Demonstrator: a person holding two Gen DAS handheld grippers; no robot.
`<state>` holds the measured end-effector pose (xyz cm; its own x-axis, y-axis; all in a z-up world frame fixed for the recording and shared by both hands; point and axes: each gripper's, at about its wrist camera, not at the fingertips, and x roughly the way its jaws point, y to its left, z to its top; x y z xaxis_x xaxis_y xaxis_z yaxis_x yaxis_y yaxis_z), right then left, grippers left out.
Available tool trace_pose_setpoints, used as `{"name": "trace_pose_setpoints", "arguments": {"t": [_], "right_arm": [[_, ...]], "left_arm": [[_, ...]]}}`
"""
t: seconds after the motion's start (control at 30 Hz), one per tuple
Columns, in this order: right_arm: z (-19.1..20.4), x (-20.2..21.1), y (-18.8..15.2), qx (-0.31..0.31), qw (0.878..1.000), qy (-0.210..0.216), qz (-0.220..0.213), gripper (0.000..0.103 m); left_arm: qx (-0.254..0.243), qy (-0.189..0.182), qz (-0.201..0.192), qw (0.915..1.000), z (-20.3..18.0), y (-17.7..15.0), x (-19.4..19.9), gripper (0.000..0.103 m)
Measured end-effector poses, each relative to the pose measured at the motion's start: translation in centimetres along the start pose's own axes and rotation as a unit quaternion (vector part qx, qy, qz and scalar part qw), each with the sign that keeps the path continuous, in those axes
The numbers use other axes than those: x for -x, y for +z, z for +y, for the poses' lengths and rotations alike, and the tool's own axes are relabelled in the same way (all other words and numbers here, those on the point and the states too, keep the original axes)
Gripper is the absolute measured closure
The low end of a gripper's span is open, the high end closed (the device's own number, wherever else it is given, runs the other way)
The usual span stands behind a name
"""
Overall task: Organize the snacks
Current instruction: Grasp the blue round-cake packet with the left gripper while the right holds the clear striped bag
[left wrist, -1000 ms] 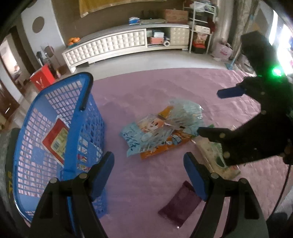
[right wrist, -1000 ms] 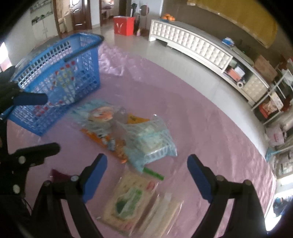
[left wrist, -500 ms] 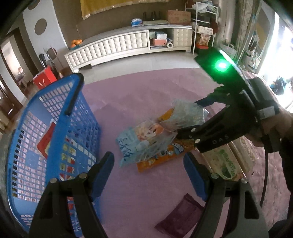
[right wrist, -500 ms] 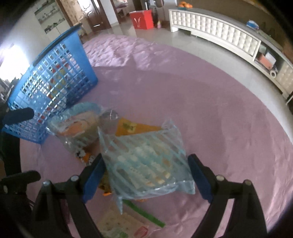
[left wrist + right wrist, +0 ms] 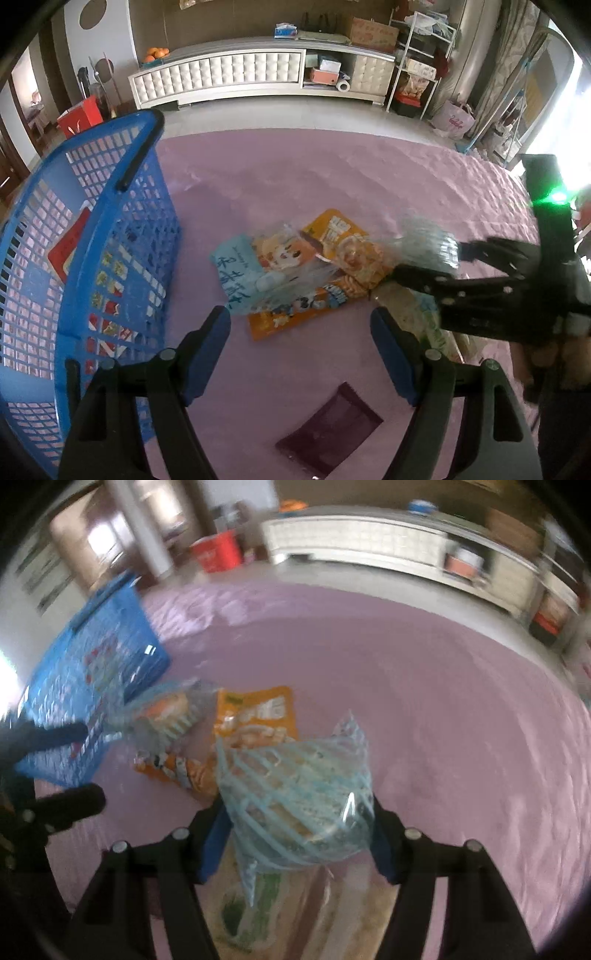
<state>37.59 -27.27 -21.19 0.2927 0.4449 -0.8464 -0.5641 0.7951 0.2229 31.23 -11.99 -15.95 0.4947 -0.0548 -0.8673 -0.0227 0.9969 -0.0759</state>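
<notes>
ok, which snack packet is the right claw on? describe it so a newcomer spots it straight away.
On the pink quilted cover, right of the blue basket, lies a small pile of snack packets. The right claw, whose jaws have just been closing, brackets the clear packet with pale blue stripes at the pile's right end. Its neighbours are an orange packet and a cartoon-printed one.

Daylit room, one clean feed and one smeared.
My left wrist view is sharp, with window (image 5: 576,122) glare blown white at right; my right wrist view is motion-blurred throughout, and both bend and darken toward their fisheye rims.
</notes>
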Motion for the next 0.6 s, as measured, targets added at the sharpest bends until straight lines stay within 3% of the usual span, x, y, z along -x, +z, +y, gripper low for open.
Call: {"name": "trace_pose_setpoints", "arguments": {"t": [0.2, 0.3, 0.43, 0.6], "right_arm": [[-1.0, 4.2, -1.7, -0.139, 0.989, 0.016, -0.057, 0.033], [0.5, 4.5, -1.1, -0.116, 0.992, -0.028, -0.051, 0.033], [1.0, 4.4, 0.0, -0.117, 0.988, -0.080, -0.055, 0.033], [1.3, 3.1, 0.3, -0.113, 0.988, -0.093, -0.049, 0.033]], "left_arm": [[0.019, 0.028, 0.016, 0.9993, -0.4, 1.4, -0.7, 0.027], [0.049, 0.010, 0.033, 0.9982, -0.1, 2.9, -1.5, 0.027], [0.093, 0.014, 0.061, 0.9937, 0.7, 4.5, -2.8, 0.027], [0.130, 0.006, 0.095, 0.9869, 2.3, 5.4, -4.7, 0.027]]}}
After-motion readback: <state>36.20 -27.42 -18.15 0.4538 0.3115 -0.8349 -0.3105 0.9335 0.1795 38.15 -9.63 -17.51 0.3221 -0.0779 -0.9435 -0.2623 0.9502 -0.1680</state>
